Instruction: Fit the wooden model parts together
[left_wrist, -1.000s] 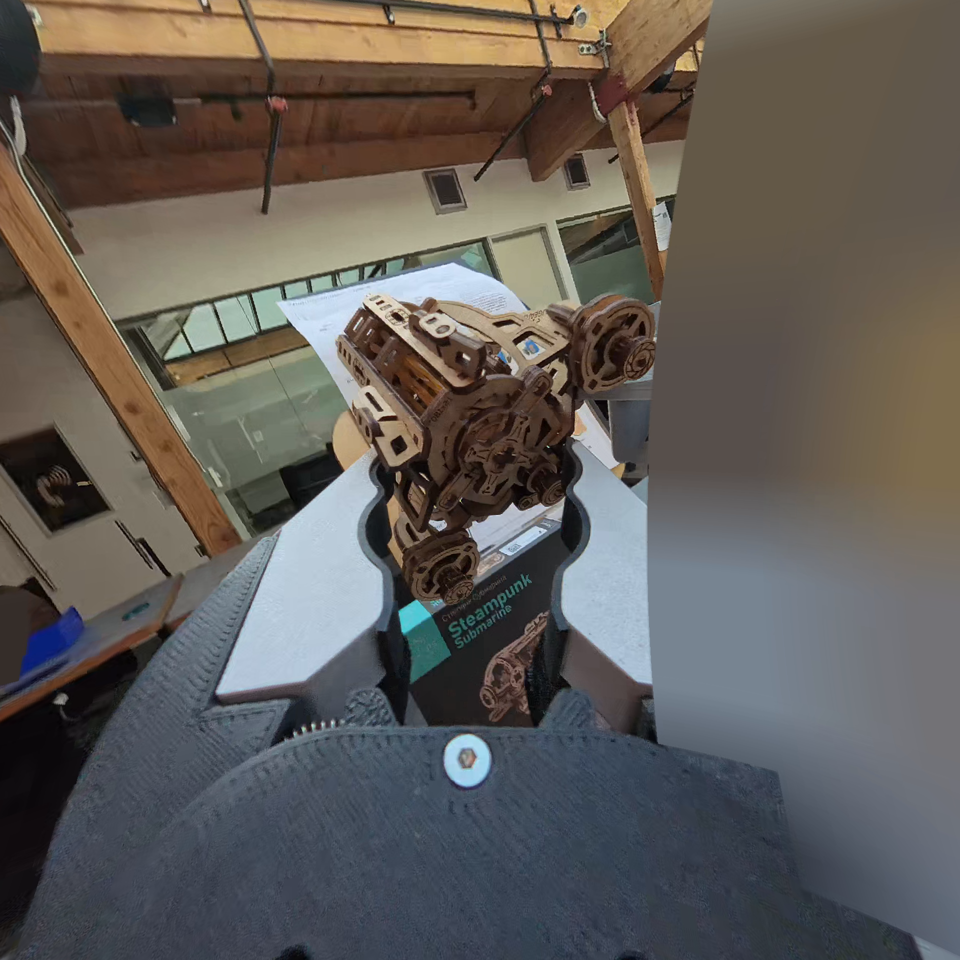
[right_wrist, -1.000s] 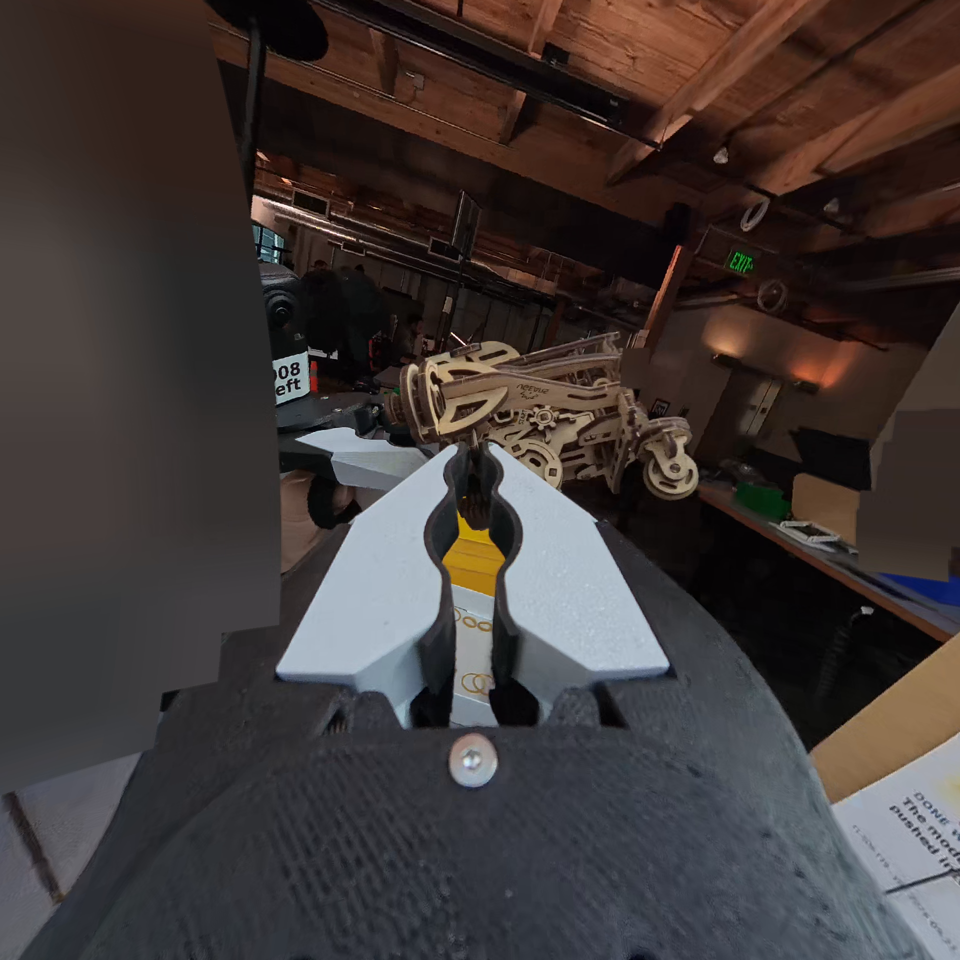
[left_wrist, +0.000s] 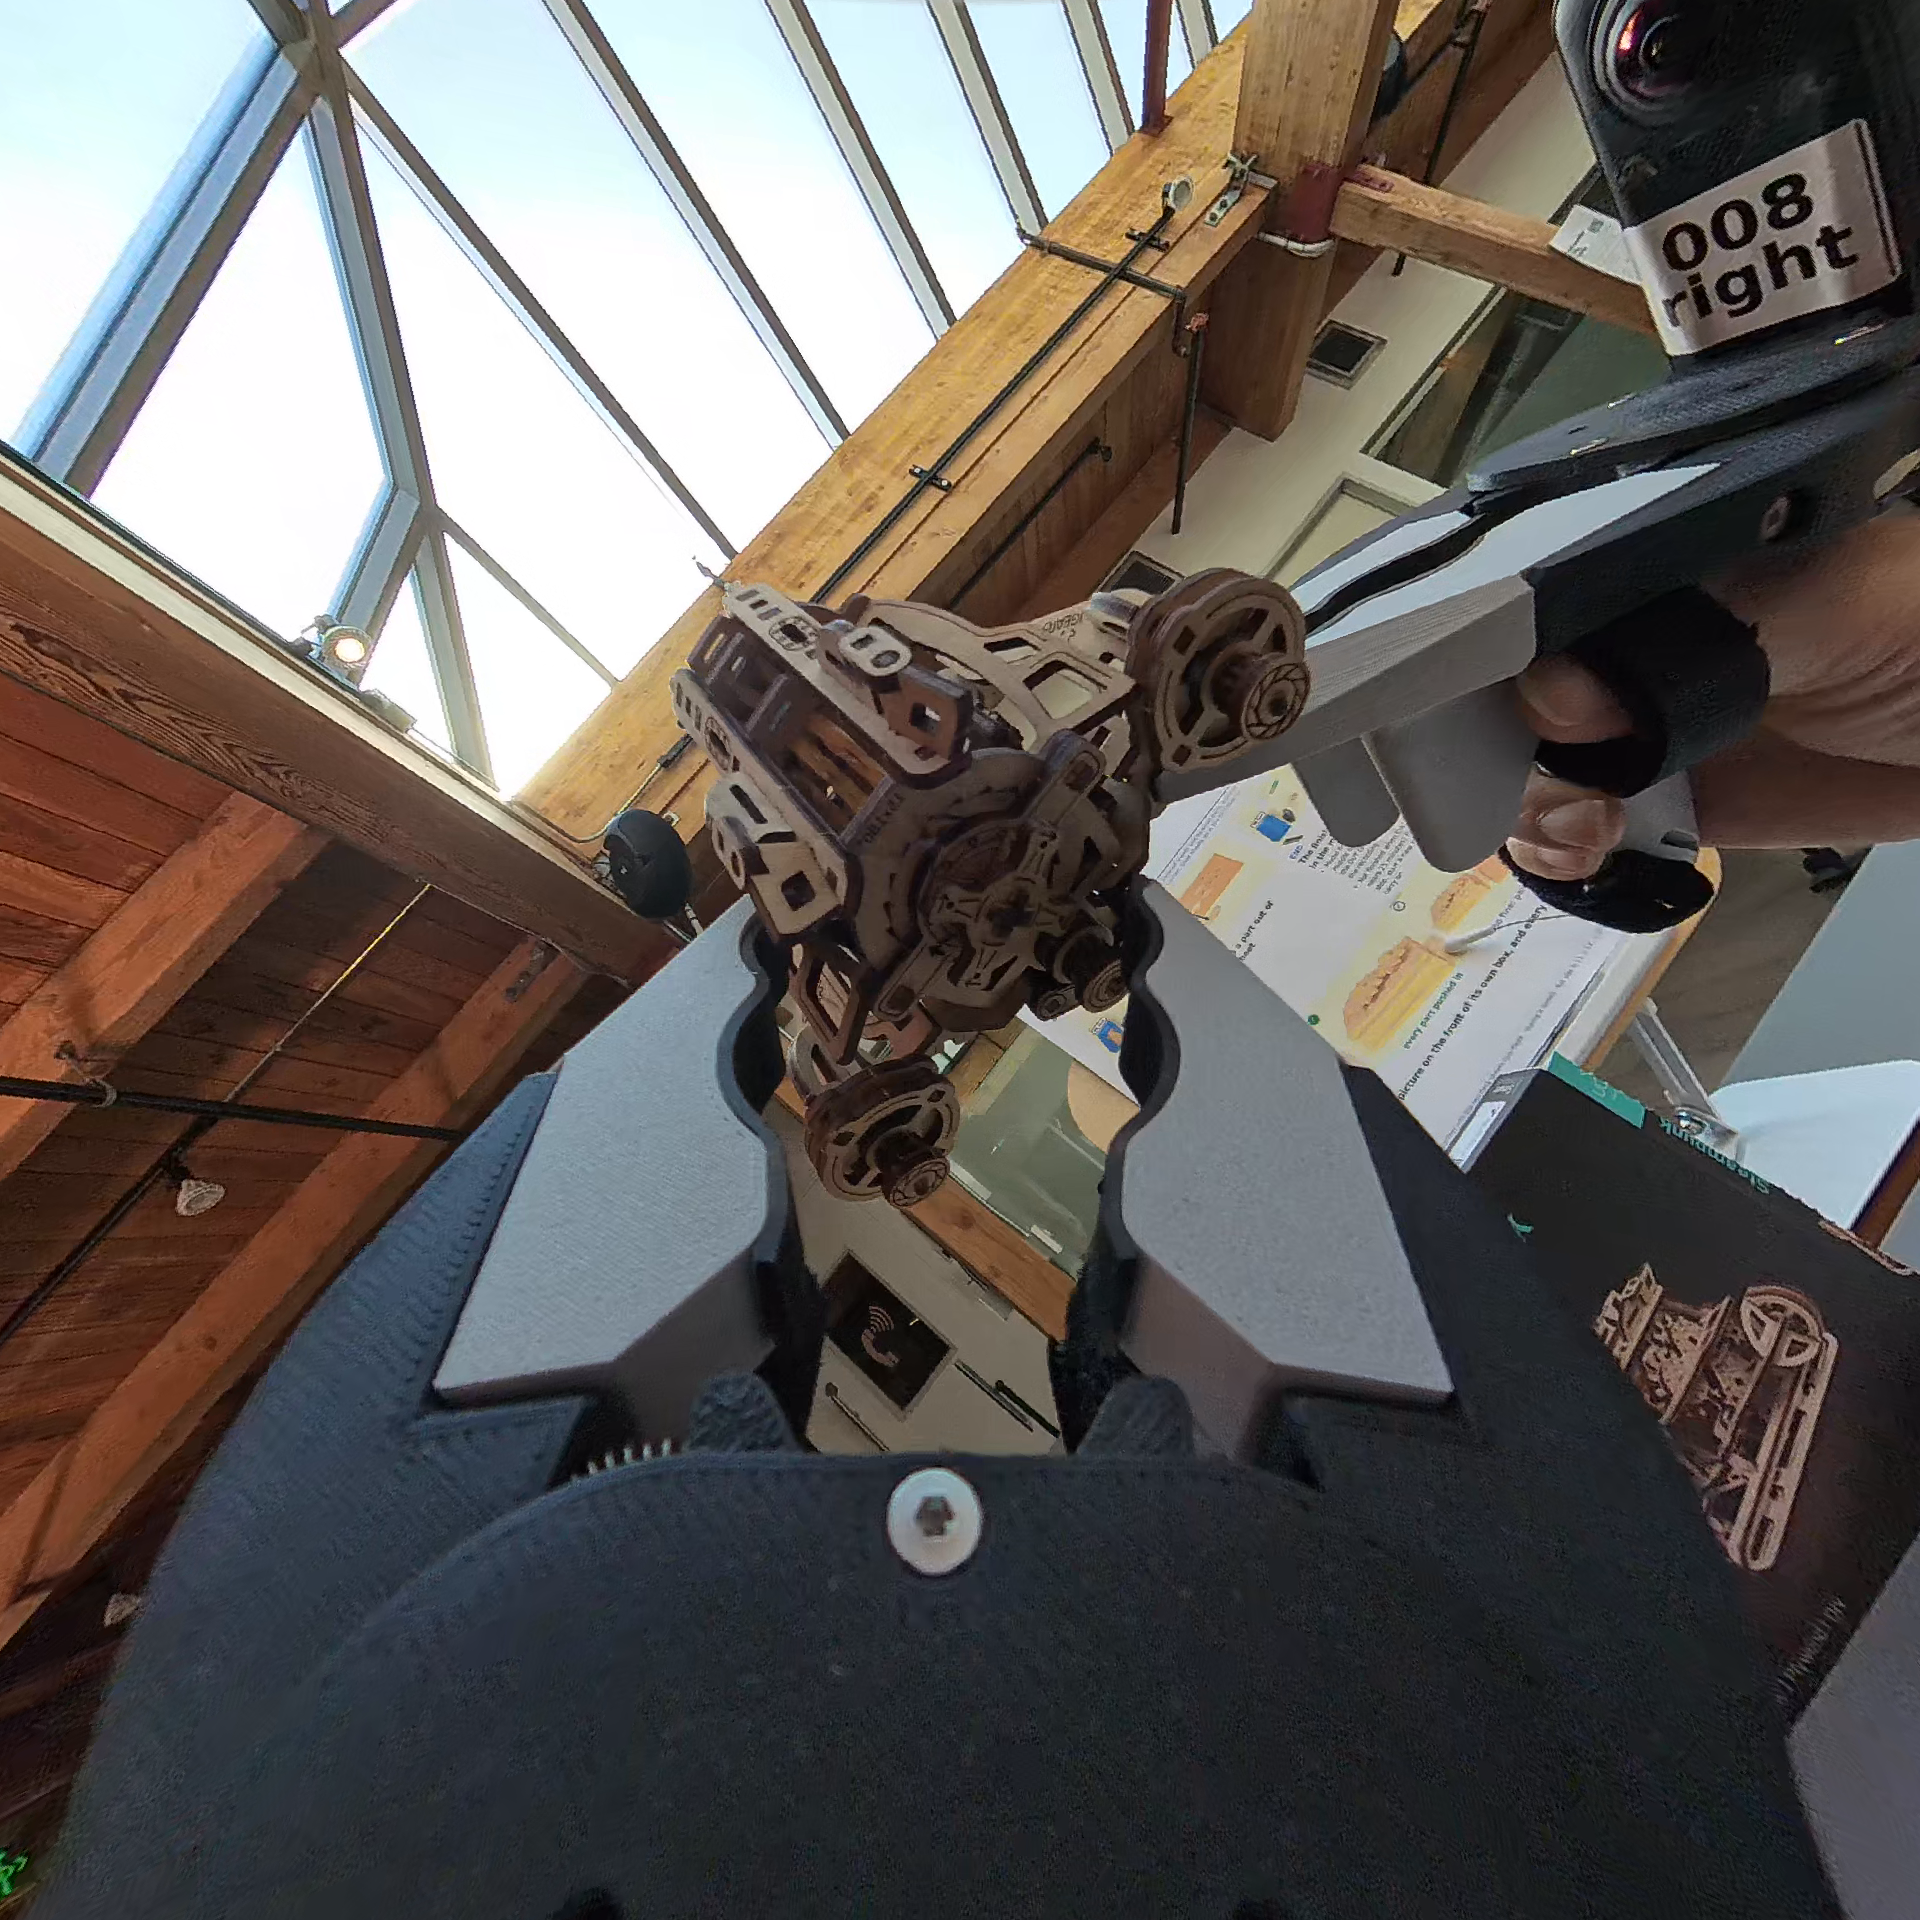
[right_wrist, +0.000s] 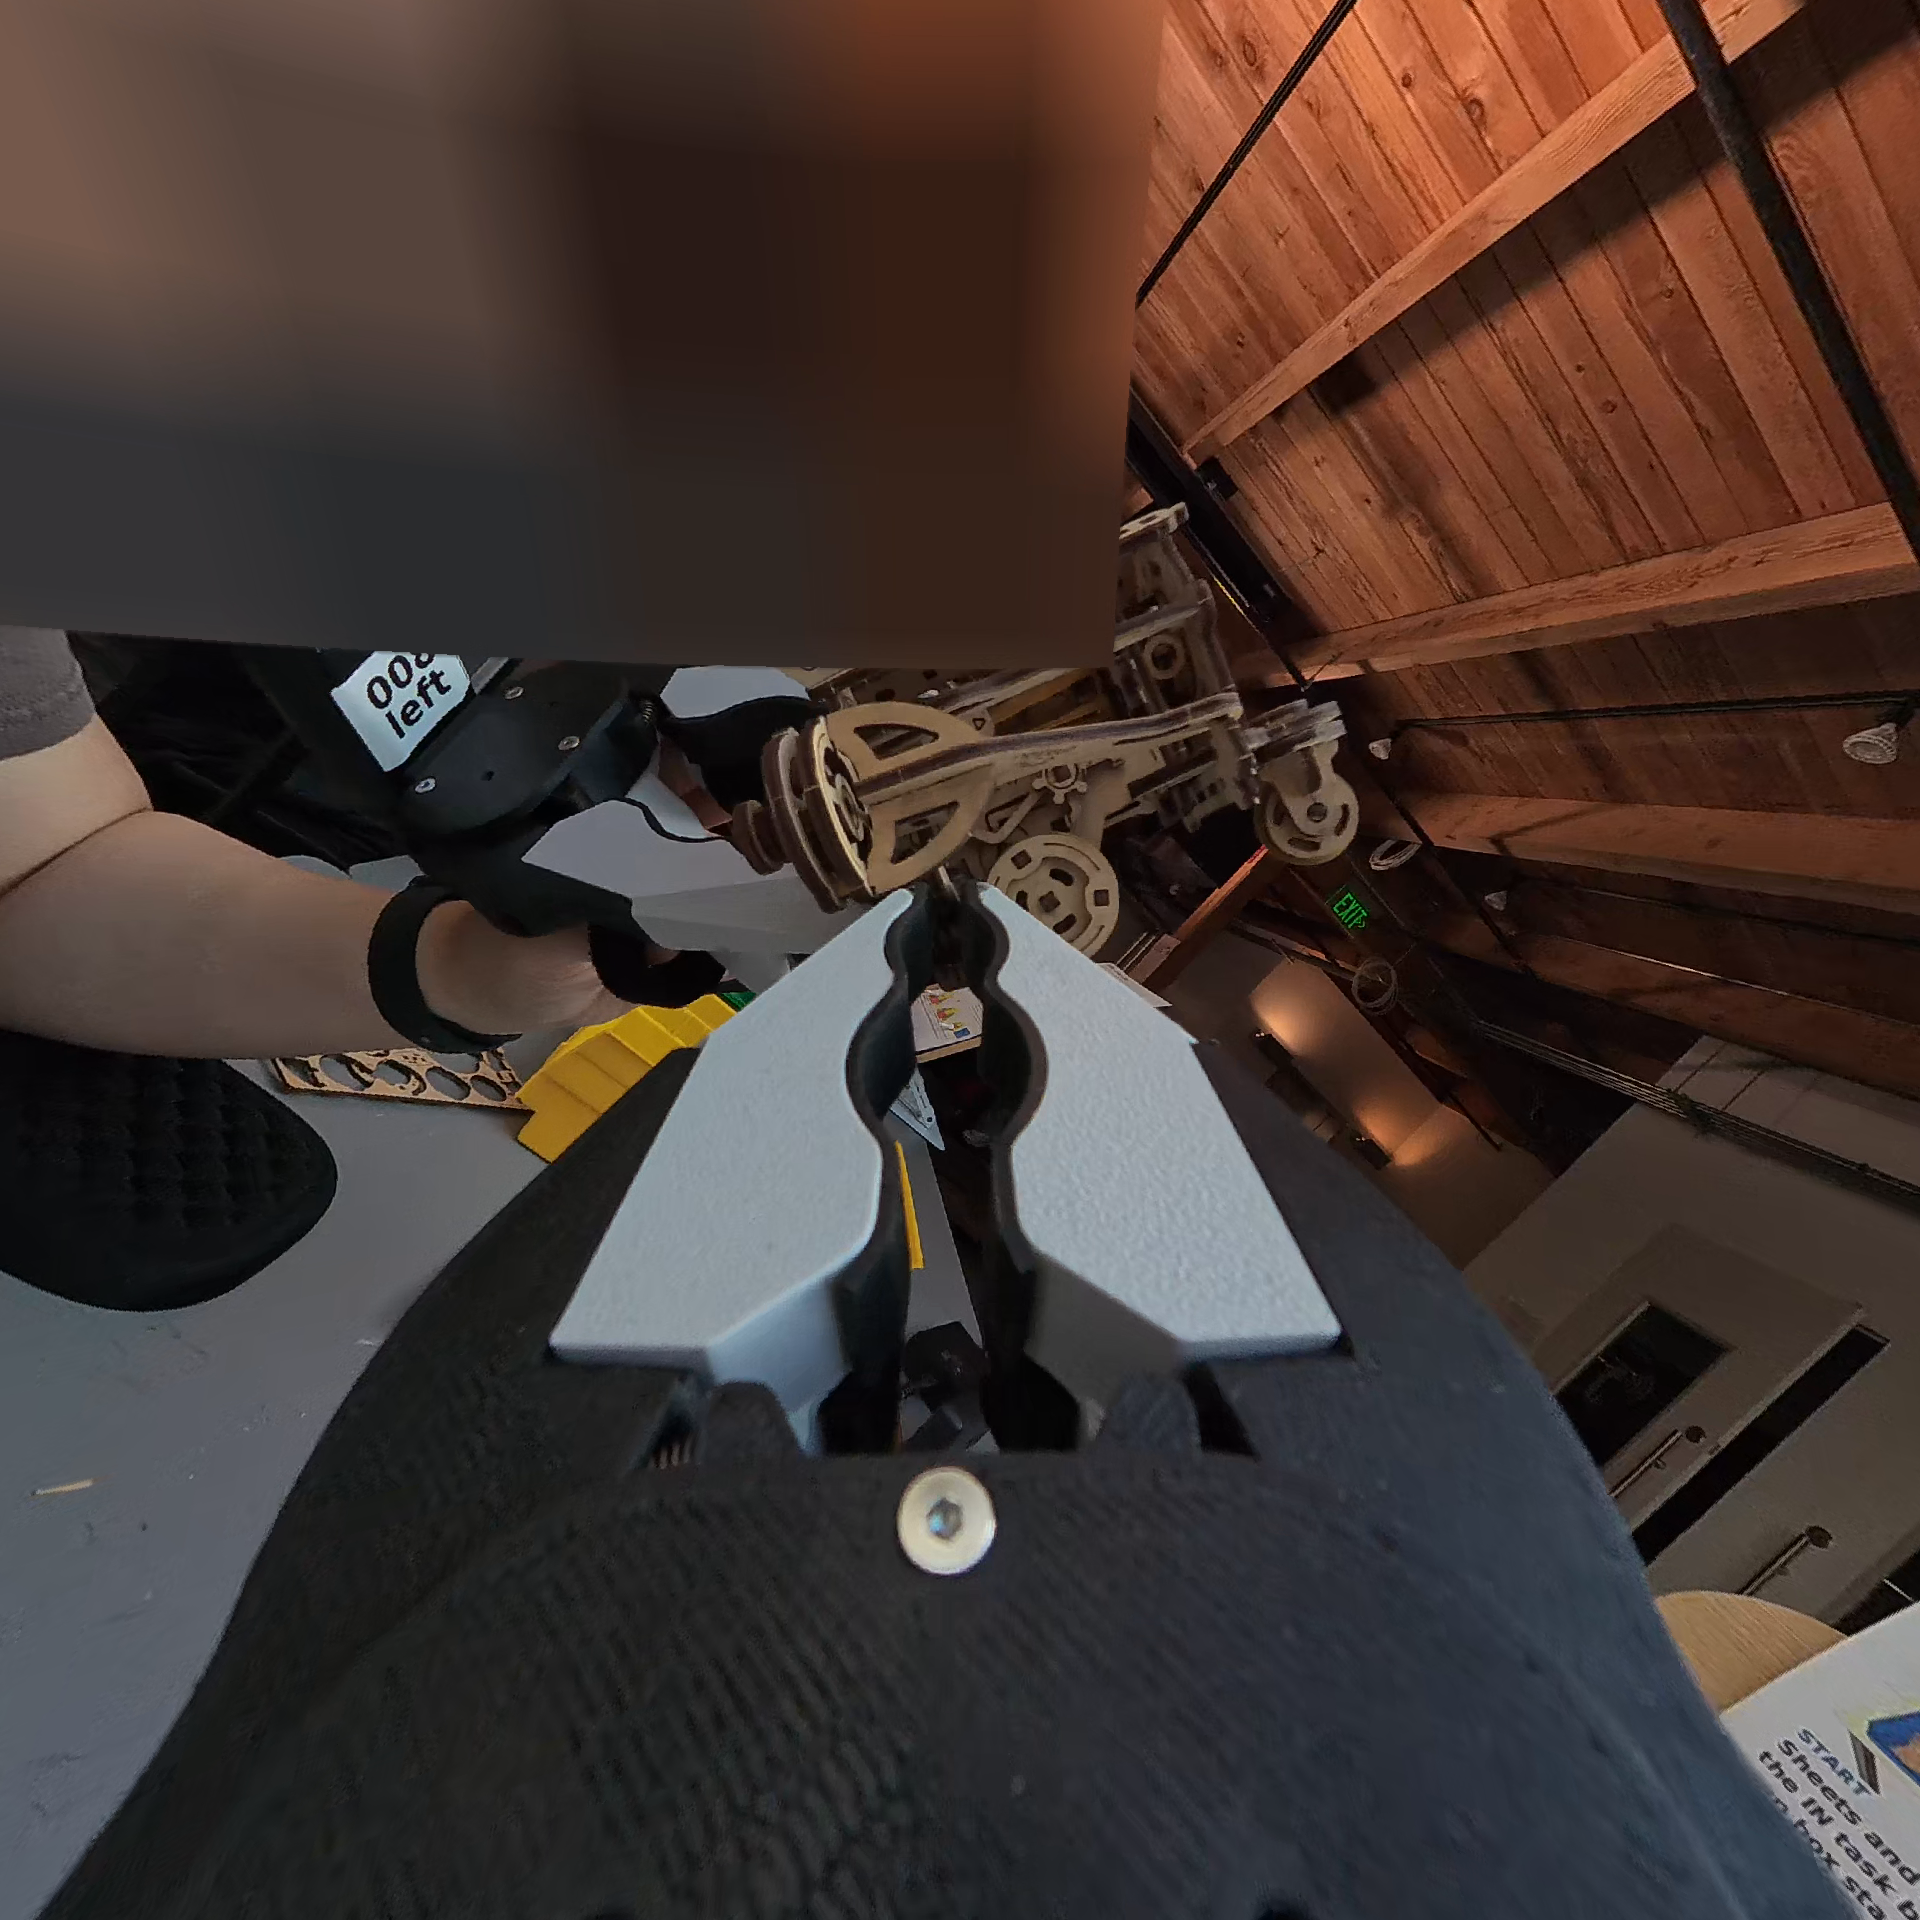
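Observation:
The brown wooden model (left_wrist: 935, 831), a lattice of gears and wheels, is gripped at its round geared end between the pads of my left gripper (left_wrist: 951, 925), held up in the air. In the right wrist view the model (right_wrist: 1039, 790) lies crosswise just beyond my right gripper (right_wrist: 943, 904). That gripper is shut on a thin piece sticking out under the model's disc-shaped end. The right gripper's fingers (left_wrist: 1434, 623) reach the model's upper wheel from the right. The left gripper's fingers (right_wrist: 675, 831) show behind the model.
A dark product box (left_wrist: 1662, 1351) and a printed instruction sheet (left_wrist: 1403, 935) stand to the right. A yellow block (right_wrist: 613, 1049), a punched wooden sheet (right_wrist: 395, 1075) and a black pad (right_wrist: 135, 1174) lie on the grey table (right_wrist: 156, 1455). Wooden beams overhead.
Both grippers have tilted upward together with the model, so the views now face the skylight and ceiling. Both grasps have stayed as they were.

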